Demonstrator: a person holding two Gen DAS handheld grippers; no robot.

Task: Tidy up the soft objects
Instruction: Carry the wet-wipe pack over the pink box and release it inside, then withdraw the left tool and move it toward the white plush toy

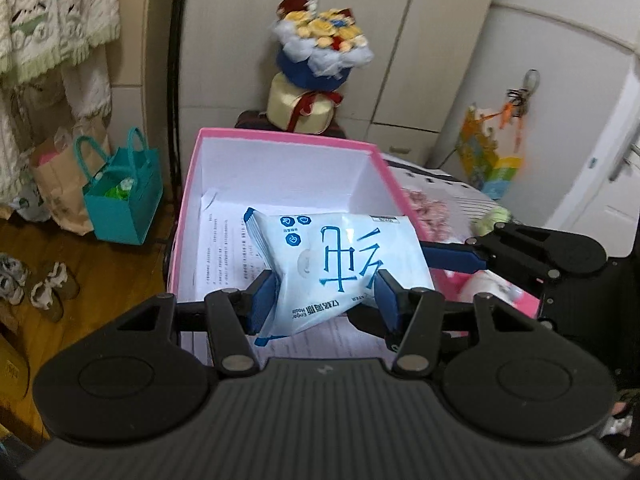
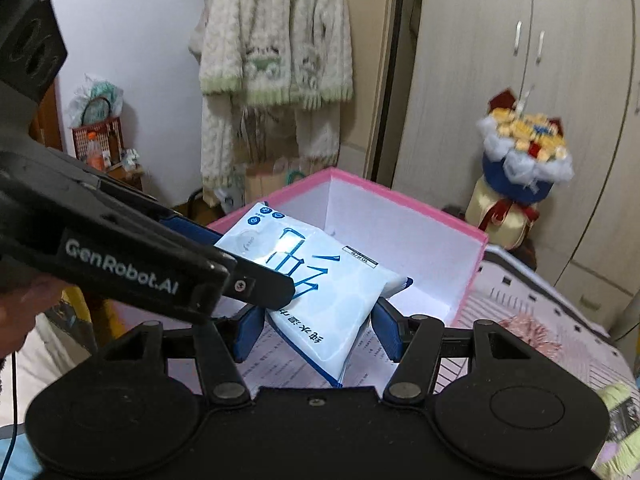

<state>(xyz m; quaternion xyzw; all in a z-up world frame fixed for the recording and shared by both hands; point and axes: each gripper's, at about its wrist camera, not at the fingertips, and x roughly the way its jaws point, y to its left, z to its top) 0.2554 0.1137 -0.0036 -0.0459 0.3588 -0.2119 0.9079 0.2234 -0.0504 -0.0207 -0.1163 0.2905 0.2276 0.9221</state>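
A light blue wet-wipe pack (image 1: 336, 260) with dark blue characters hangs over an open pink box (image 1: 280, 136) with white inner walls and printed paper at the bottom. My left gripper (image 1: 326, 300) is shut on the pack's near end. My right gripper (image 2: 318, 320) is shut on the same pack (image 2: 320, 280) from another side; its fingers (image 1: 452, 258) reach in from the right in the left wrist view. The left gripper's body (image 2: 120, 256) crosses the right wrist view. The pink box (image 2: 400, 200) sits on a bed.
A bouquet (image 1: 320, 40) on a cream stand is behind the box. A teal bag (image 1: 120, 200) and paper bag stand on the wood floor at left, with slippers (image 1: 44, 288). Fluffy garments (image 2: 276, 60) hang by wardrobe doors. A patterned bedspread (image 2: 540, 320) lies right.
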